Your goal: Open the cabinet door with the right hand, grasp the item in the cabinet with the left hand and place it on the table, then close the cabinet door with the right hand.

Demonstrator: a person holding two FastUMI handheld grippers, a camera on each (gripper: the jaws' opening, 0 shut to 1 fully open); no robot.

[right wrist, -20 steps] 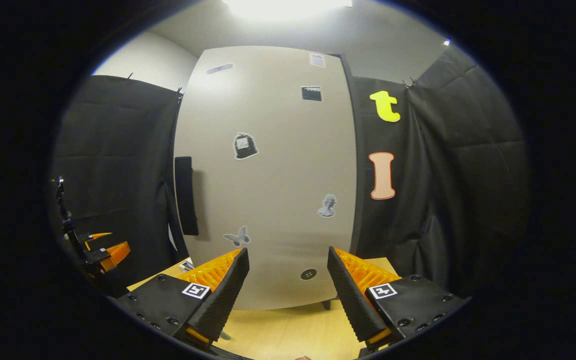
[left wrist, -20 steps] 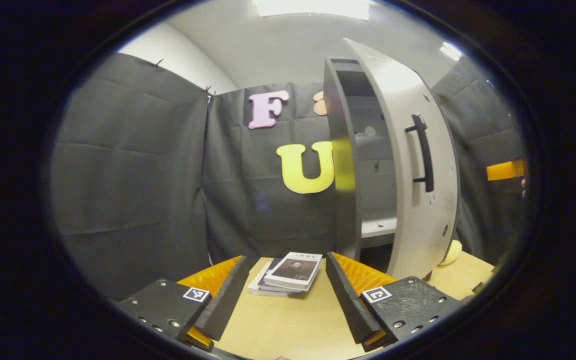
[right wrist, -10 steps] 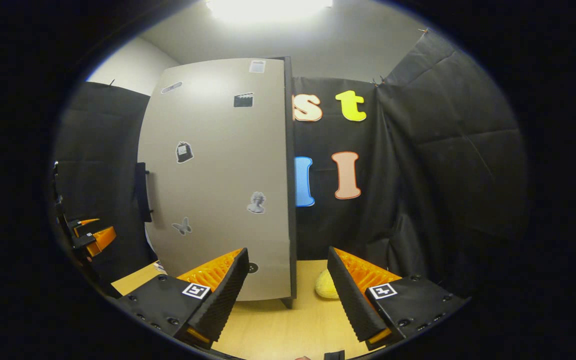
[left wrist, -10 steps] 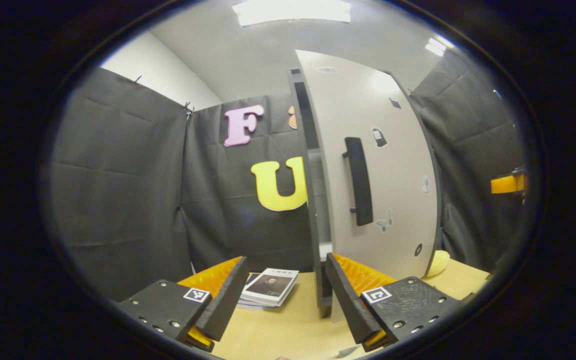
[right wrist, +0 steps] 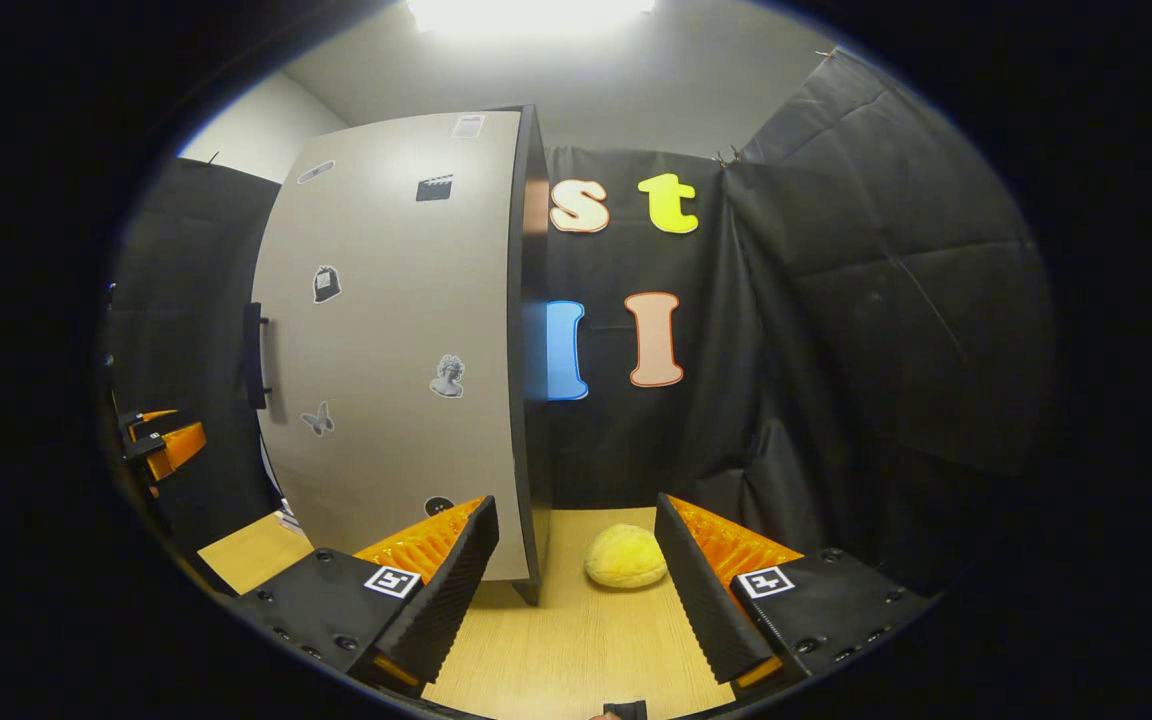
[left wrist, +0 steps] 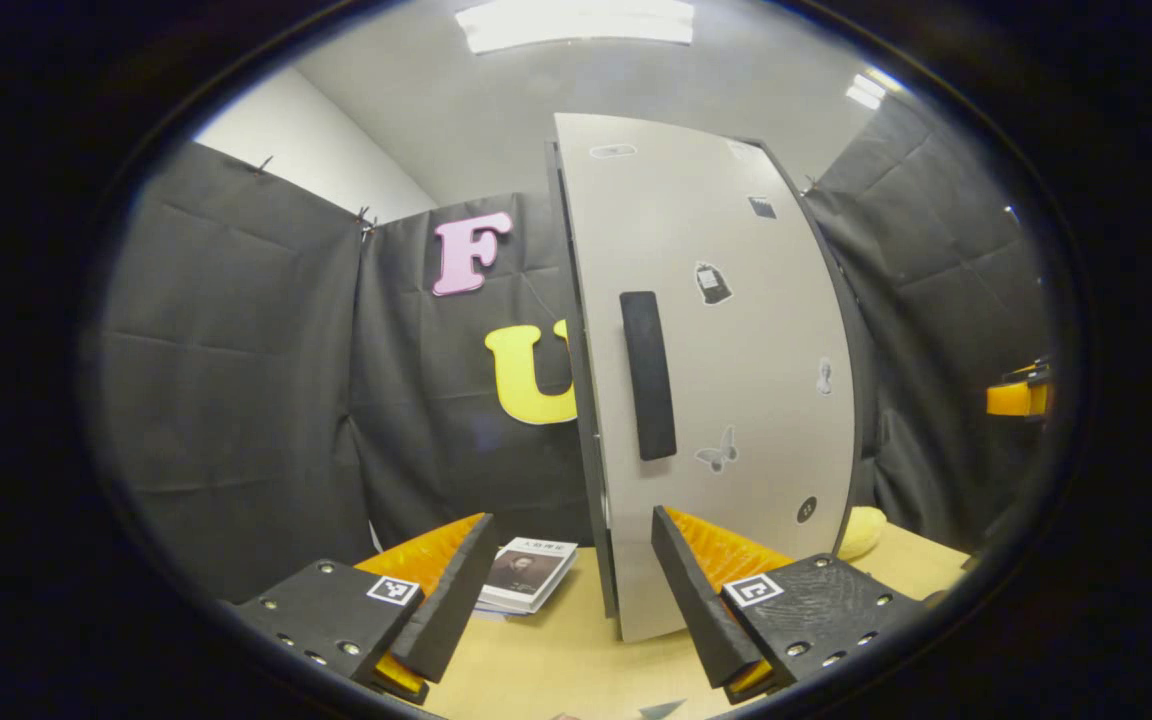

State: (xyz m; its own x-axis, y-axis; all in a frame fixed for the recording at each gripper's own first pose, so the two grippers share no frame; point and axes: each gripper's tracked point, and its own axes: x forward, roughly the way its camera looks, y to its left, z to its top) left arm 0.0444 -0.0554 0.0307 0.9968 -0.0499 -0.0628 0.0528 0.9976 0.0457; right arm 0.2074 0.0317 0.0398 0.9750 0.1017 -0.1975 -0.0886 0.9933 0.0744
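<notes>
books (left wrist: 528,575) far left on bench (left wrist: 556,660) | left gripper (left wrist: 570,585) fingers spread, empty | cabinet door (left wrist: 726,370) looks shut, so we judge closing done | right gripper (right wrist: 576,570) released | item (right wrist: 625,556) on bench right of cabinet | next: we withdraw

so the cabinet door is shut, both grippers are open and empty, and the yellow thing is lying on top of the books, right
Not quite: the yellow thing lies on the bare table to the right of the cabinet, as the right gripper view shows. The books lie apart, left of the cabinet, in the left gripper view. The door looks shut, and both grippers are open and empty.
</notes>
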